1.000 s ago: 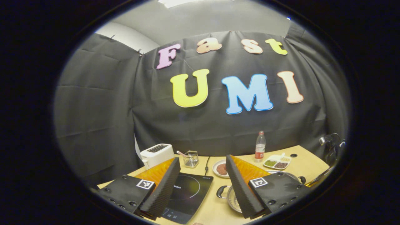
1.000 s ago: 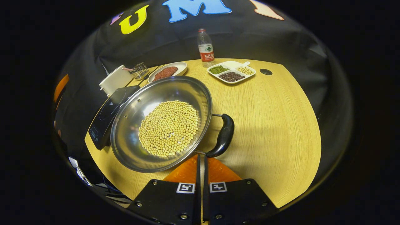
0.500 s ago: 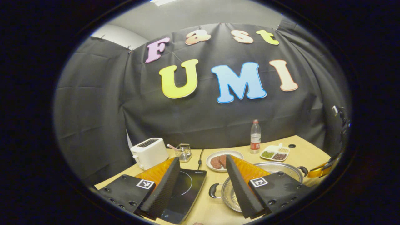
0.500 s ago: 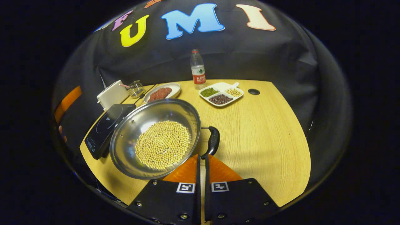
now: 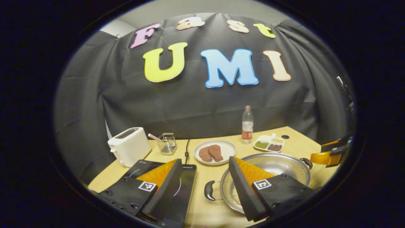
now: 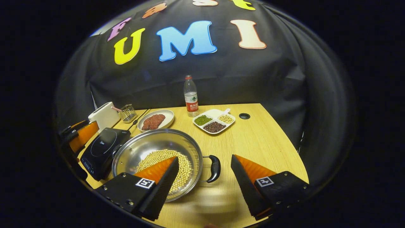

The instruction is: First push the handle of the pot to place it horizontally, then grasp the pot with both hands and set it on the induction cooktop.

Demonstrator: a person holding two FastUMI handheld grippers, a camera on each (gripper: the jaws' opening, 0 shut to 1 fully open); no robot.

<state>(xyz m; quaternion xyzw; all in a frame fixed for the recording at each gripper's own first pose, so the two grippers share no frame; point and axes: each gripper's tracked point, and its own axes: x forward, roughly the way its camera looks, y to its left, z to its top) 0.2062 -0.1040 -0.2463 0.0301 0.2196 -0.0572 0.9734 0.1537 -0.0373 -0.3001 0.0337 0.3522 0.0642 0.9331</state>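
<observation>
A steel pot (image 6: 139, 148) holding soybeans (image 6: 186, 167) sits on the wooden table, just right of the black induction cooktop (image 6: 102, 148). Its two black handles point left and right. My right gripper (image 6: 205, 157) is open above the pot's right side, and the right handle (image 6: 215, 167) shows between its fingers. My left gripper (image 5: 205, 160) is open too, with the left handle (image 5: 208, 190) showing between its fingers. The cooktop (image 5: 188, 183) lies under its left finger and the pot (image 5: 275, 166) behind its right finger. Neither gripper touches the pot.
Along the back of the table (image 6: 259, 139) stand a white toaster (image 5: 129, 150), a wire basket (image 5: 167, 143), a plate of meat (image 5: 215, 152), a water bottle (image 6: 190, 96) and a divided dish of beans (image 6: 214, 122). A cable hole (image 6: 244, 116) is at the back right.
My right gripper has opened from shut and drawn back from the pot's right handle. My left gripper has tilted down, bringing more of the table, cooktop and pot into its view.
</observation>
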